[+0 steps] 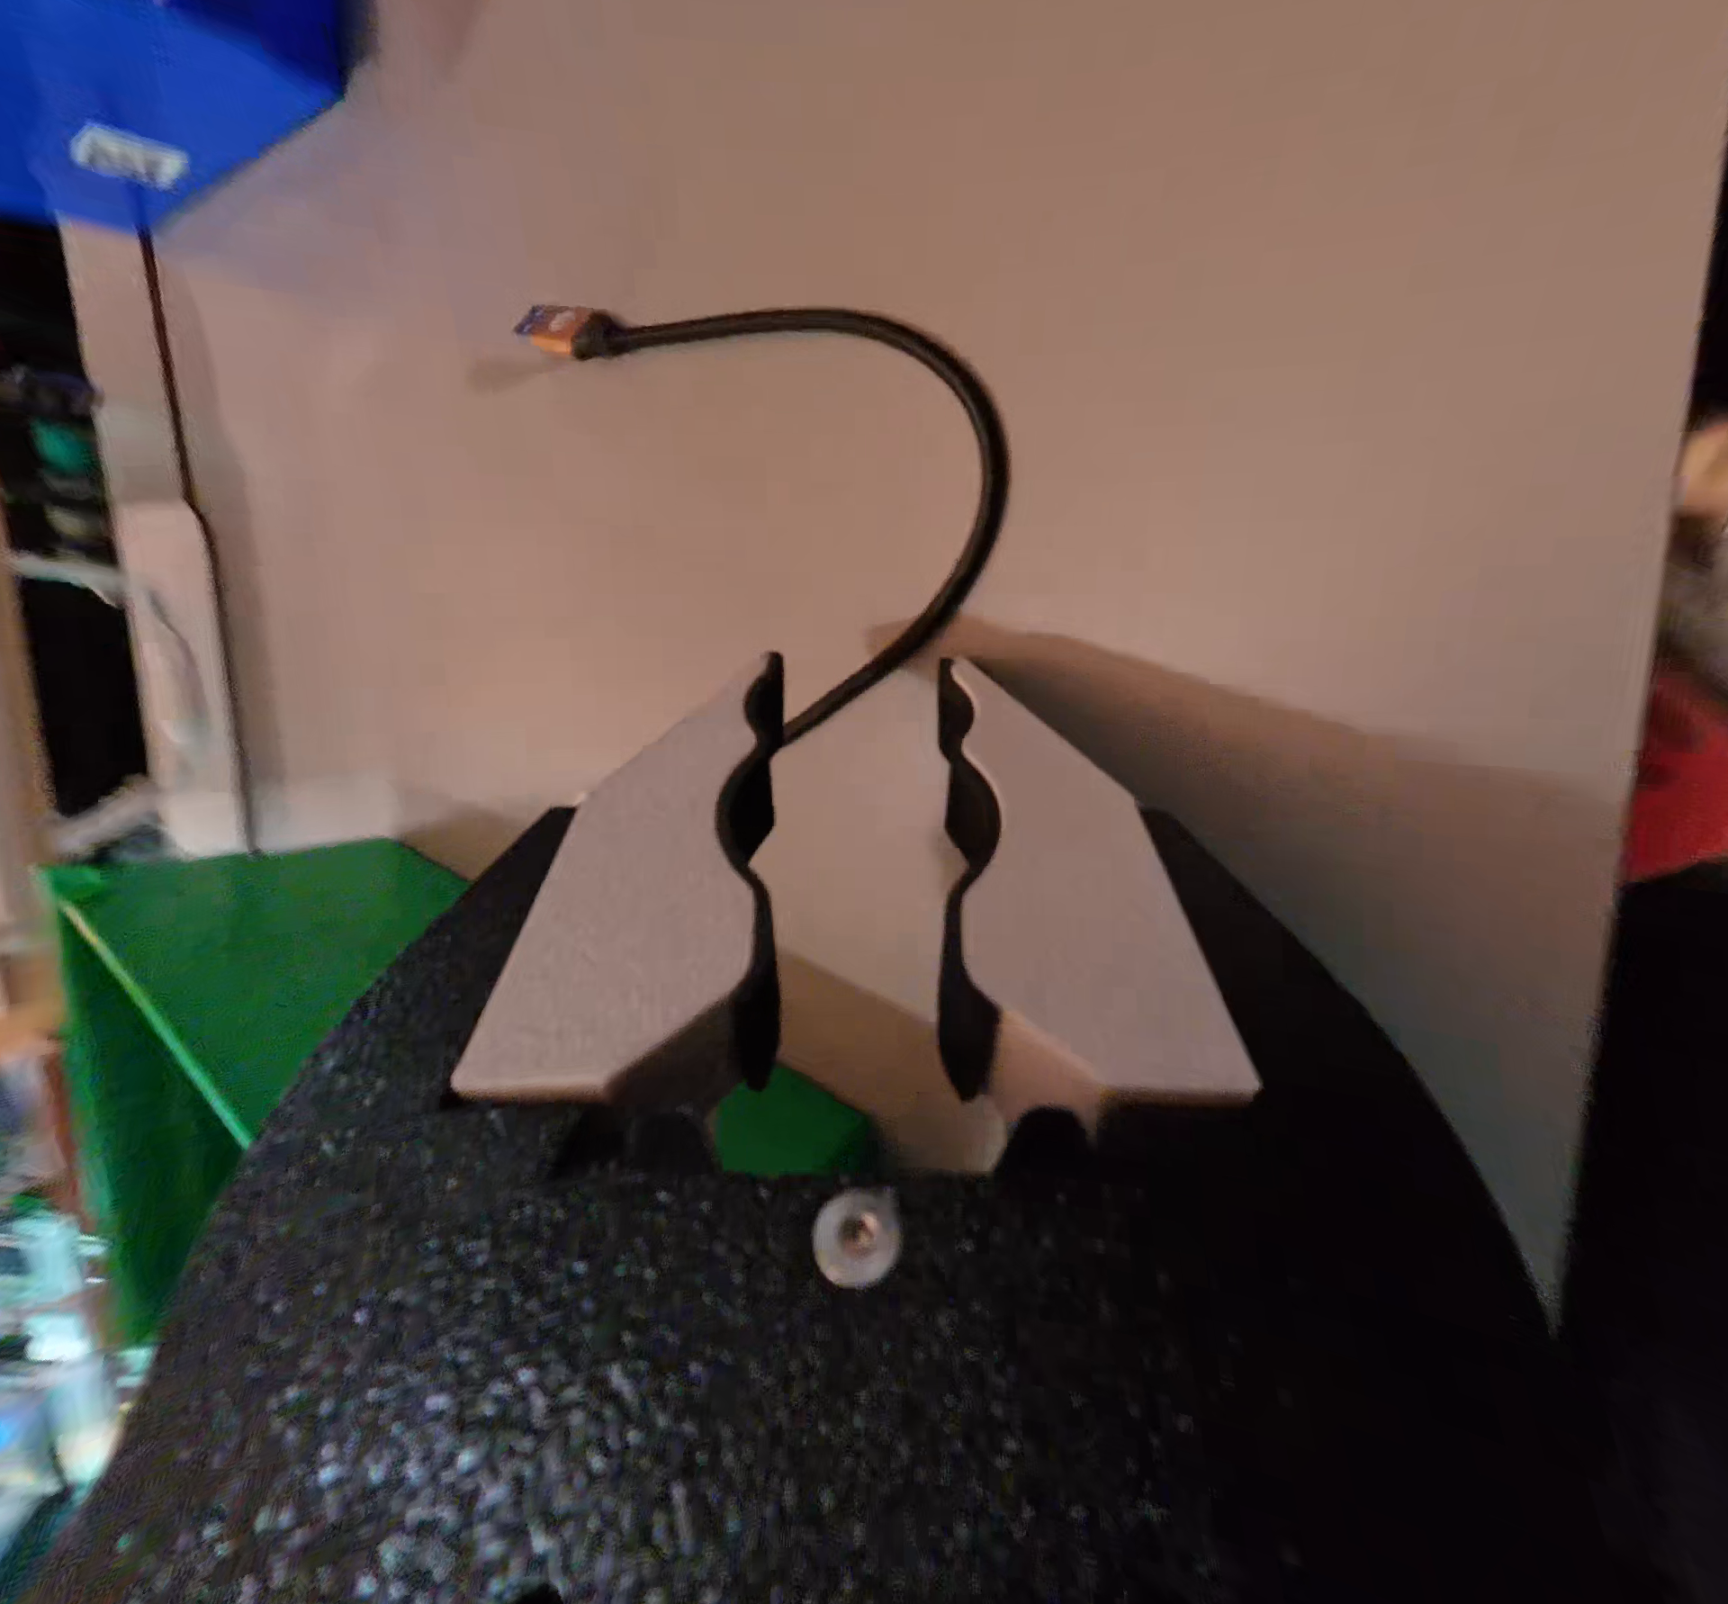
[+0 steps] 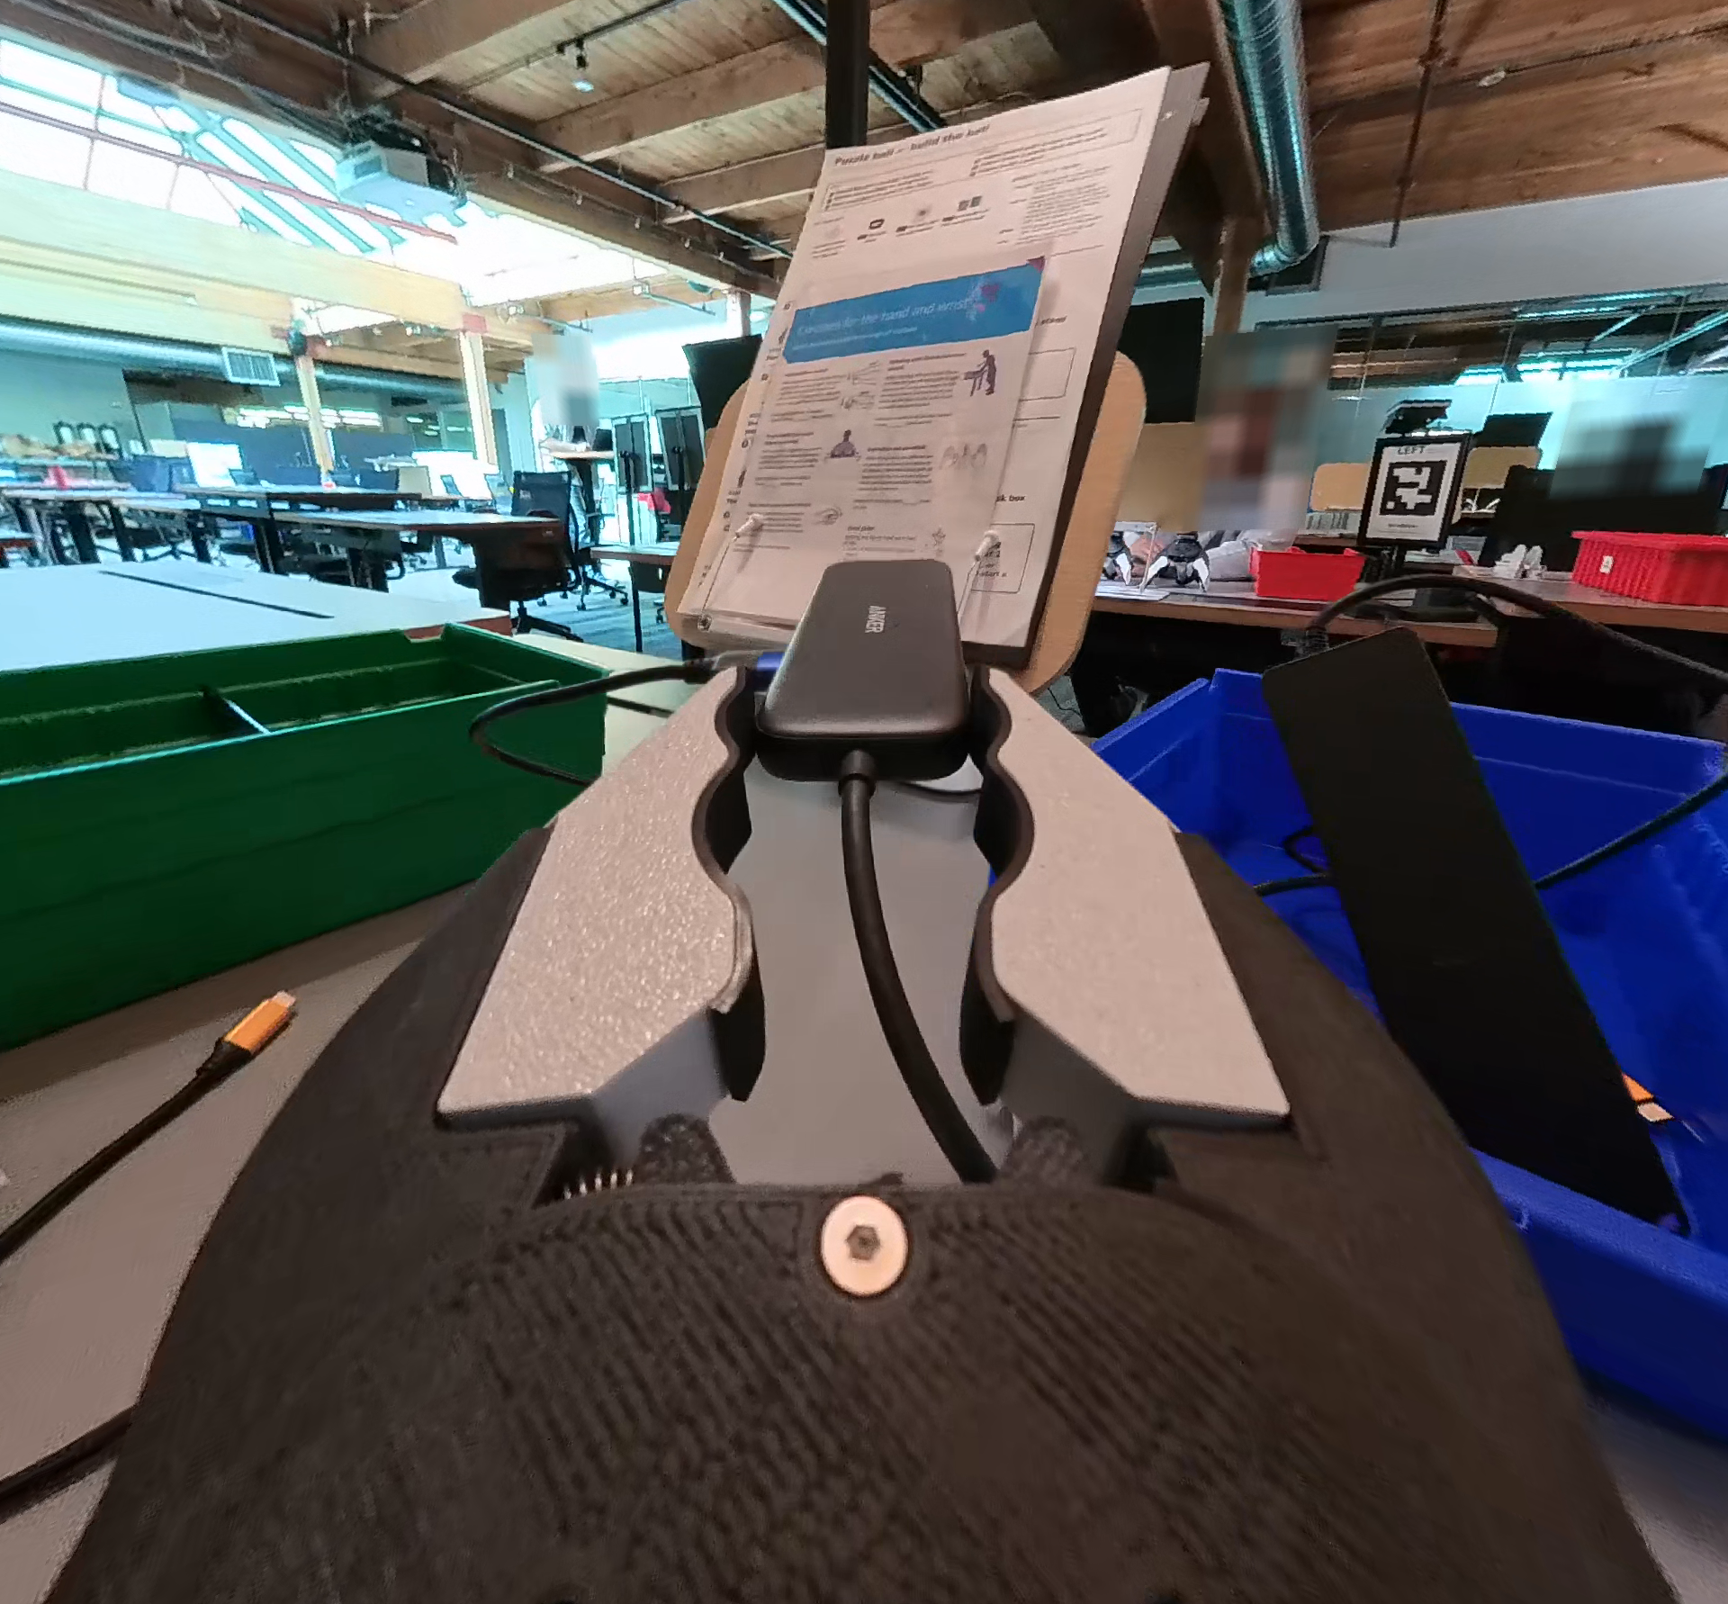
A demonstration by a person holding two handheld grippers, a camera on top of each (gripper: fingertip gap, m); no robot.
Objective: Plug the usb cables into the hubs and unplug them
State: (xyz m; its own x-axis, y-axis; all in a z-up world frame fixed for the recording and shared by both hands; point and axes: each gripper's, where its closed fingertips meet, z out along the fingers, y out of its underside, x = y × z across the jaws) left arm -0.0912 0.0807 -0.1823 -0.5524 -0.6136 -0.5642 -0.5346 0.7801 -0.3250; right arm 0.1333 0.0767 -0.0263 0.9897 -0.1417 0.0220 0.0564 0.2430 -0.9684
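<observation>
Green box (image 2: 280, 774) and blue bin (image 2: 1590, 904) sit beside the hub (image 2: 865, 661).
Right gripper (image 2: 862, 717) pinches the hub; left gripper (image 1: 860, 699) is spread, cable (image 1: 972, 456) ahead; a black slab (image 2: 1459, 904) lies in the bin.

A green bin (image 2: 280, 774) with a divider sits at the left of the right wrist view, a blue bin (image 2: 1590, 951) at the right. Between them, a stand holds printed sheets (image 2: 935, 399). Red trays (image 2: 1646, 563) rest far right.
</observation>
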